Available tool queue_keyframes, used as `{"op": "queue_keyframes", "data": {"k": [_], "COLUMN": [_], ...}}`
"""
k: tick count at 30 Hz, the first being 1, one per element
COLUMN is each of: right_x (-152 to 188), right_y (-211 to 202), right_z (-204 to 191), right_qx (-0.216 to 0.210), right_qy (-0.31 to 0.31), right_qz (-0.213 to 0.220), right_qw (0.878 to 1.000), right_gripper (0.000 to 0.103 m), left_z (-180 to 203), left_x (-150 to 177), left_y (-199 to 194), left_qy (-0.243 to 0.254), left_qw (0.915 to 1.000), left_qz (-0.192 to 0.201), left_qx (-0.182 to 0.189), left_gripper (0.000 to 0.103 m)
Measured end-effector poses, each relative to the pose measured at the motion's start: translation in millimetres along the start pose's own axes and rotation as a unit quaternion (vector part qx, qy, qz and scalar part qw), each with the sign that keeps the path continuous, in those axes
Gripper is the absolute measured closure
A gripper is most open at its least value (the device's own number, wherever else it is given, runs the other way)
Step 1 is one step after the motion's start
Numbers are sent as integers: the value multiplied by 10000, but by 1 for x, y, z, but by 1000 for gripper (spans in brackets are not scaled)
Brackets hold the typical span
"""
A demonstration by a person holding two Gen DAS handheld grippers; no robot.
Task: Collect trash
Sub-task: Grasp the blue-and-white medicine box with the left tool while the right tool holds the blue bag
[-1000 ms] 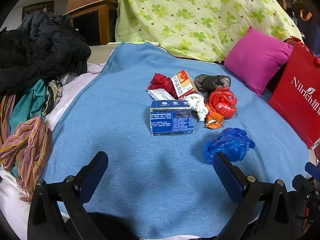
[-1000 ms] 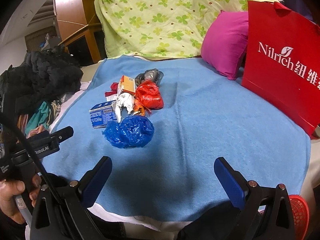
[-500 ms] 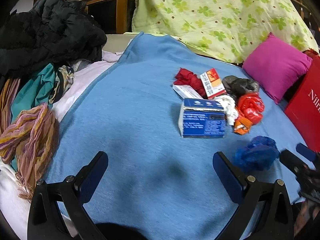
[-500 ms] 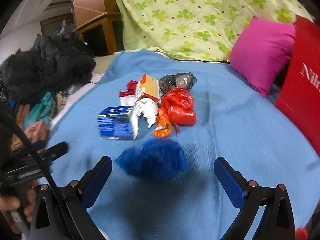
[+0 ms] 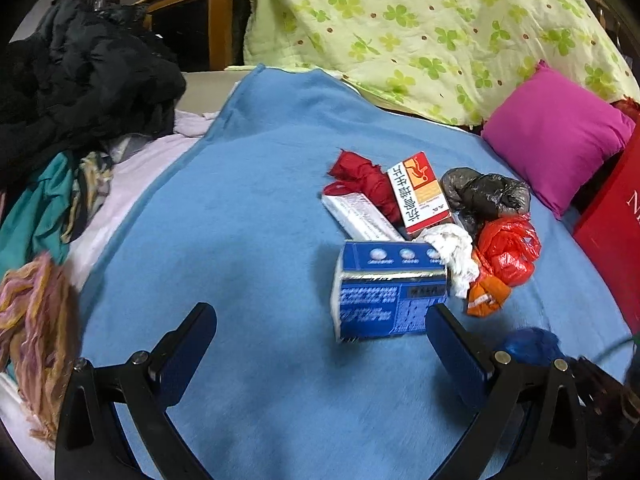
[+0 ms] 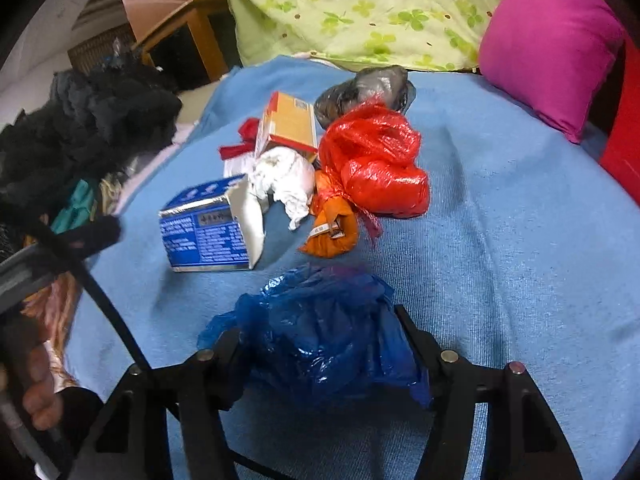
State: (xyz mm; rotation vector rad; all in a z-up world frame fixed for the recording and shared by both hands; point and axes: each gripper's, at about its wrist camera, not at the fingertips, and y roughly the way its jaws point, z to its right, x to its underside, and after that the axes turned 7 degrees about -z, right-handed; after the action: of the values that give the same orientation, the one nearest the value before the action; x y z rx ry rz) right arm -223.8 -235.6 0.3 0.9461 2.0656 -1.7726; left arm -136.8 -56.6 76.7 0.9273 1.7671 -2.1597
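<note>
A pile of trash lies on the blue blanket (image 5: 248, 208): a blue box (image 5: 390, 292), an orange-and-white carton (image 5: 418, 196), a white crumpled tissue (image 5: 456, 252), a red plastic bag (image 5: 506, 250), a grey bag (image 5: 486, 194), a small orange wrapper (image 5: 486, 300). My left gripper (image 5: 320, 344) is open and empty, its right finger beside the blue box. My right gripper (image 6: 320, 344) has closed in on the crumpled blue plastic bag (image 6: 324, 332), which fills the gap between its fingers on the blanket. The blue box (image 6: 208, 232) and red bag (image 6: 376, 164) lie beyond it.
A red paper bag (image 5: 616, 232) stands at the right edge. A magenta pillow (image 5: 556, 132) and a green flowered quilt (image 5: 420, 28) lie at the back. Dark and coloured clothes (image 5: 80, 92) are heaped on the left.
My right gripper moved forward onto the blue plastic bag and its fingers narrowed around it. My left gripper moved forward and left, closer to the blue box.
</note>
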Motion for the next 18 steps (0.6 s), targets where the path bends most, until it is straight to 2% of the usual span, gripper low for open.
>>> {"op": "queue_keyframes", "data": {"k": [7, 14, 15, 16, 18], "right_x": [11, 23, 25, 26, 28], "right_y": [-48, -76, -79, -79, -82], "right_z": [33, 48, 48, 49, 50], "right_qx": [-3, -50, -58, -64, -71], "right_qy": [379, 500, 504, 507, 535], "right_qz": [439, 593, 600, 605, 618], "right_qw": [9983, 9970, 9969, 9969, 9966], "right_gripper": [38, 38, 38, 38, 38], "left_z": [38, 48, 47, 47, 47], "left_x": [-16, -18, -18, -17, -15], "left_y": [39, 72, 73, 73, 68], "left_qy": [207, 258, 260, 294, 405], "left_qw": [9995, 9981, 9981, 9979, 9975], "left_qz": [-246, -545, -565, -575, -575], "left_qx": [57, -99, -38, -11, 7], "left_gripper": [0, 0, 3, 11, 13]}}
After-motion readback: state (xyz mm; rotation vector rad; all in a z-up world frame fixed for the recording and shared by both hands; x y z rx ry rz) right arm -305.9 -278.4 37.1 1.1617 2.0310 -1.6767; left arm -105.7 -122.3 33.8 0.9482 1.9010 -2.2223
